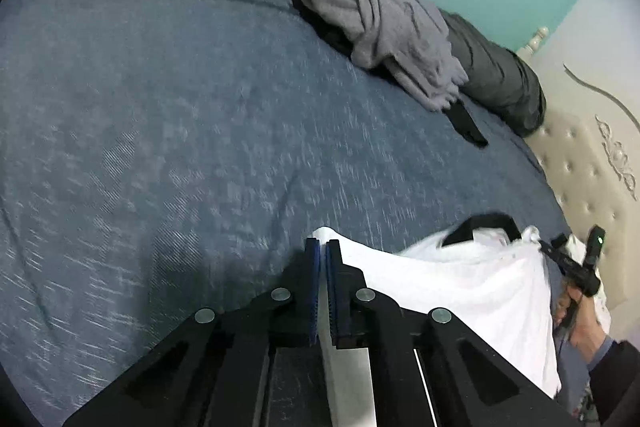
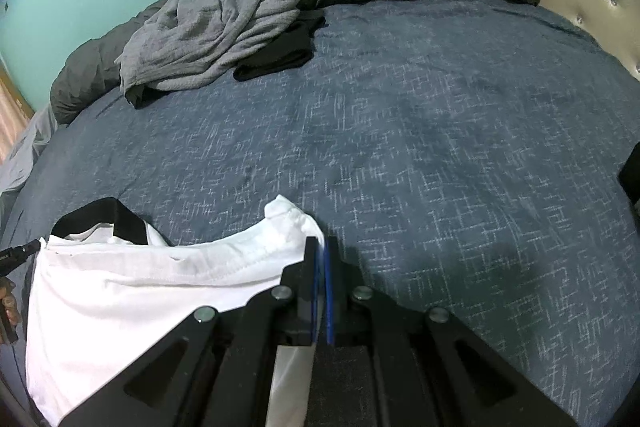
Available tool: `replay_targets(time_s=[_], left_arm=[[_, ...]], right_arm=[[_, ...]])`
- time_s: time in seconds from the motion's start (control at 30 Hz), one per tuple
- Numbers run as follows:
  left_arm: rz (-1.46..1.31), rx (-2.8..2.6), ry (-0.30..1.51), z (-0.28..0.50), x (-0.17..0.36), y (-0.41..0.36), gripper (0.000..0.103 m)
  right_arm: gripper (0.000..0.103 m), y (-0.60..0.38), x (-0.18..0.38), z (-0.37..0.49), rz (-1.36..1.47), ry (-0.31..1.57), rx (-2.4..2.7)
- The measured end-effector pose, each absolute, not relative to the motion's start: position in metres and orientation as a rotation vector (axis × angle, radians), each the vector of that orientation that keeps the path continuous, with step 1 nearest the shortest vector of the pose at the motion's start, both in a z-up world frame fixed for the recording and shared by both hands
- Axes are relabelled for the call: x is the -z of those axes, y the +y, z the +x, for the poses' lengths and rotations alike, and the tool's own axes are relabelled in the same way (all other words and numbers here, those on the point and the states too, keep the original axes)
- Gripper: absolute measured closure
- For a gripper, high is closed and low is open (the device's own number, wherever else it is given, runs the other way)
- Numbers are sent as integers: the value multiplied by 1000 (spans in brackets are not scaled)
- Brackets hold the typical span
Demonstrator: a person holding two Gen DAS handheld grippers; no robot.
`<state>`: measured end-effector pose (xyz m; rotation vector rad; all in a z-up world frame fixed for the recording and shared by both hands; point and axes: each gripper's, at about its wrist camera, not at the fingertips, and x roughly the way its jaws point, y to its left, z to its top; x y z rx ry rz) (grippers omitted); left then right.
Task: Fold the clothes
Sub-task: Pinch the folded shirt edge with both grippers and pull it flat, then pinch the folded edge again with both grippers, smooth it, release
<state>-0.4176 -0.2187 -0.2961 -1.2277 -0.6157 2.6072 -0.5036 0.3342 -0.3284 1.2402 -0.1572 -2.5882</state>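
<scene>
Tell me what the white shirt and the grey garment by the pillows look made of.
White shirt: thin, smooth, matte knit, probably cotton jersey; stitched hem, soft drape. Grey garment: thicker, coarser weave or knit, maybe cotton; crinkled, nubby surface.

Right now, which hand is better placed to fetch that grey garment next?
Probably the left hand-held gripper: the grey garment lies towards its side. But both it and the right hand-held gripper are shut on the white shirt.
</scene>
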Motion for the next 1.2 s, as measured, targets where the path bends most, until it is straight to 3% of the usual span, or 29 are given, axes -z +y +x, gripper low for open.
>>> replay_targets(time_s=[0.3,0.37,0.43,0.5,0.53,0.67,0.93,1.2], left_arm=[[-1331,-2613,-613,-425,296,-216,97],[-1362,-2618,-626,-417,292,-220,92],[-1380,-2610,-652,-403,286,-225,76],[-1392,-2581,-669,-382,280,-228,67],[-1398,-2563,-668,-370,276,-228,67],[-1433,-2478,-643,-311,271,-221,66],[-1515,-2321,-664,-225,289,-204,62],[-1588,-2284,-619,-186,307,-184,62]], right_arm=[[101,334,329,-511,1276,-174,2595],[101,331,334,-514,1374,-138,2556],[99,337,327,-507,1401,-134,2539],[88,346,315,-495,1398,-143,2533],[79,351,309,-489,1397,-148,2530],[64,376,288,-441,1395,-290,2411],[63,387,298,-311,1531,-228,2172],[63,393,328,-263,1616,-304,2133]])
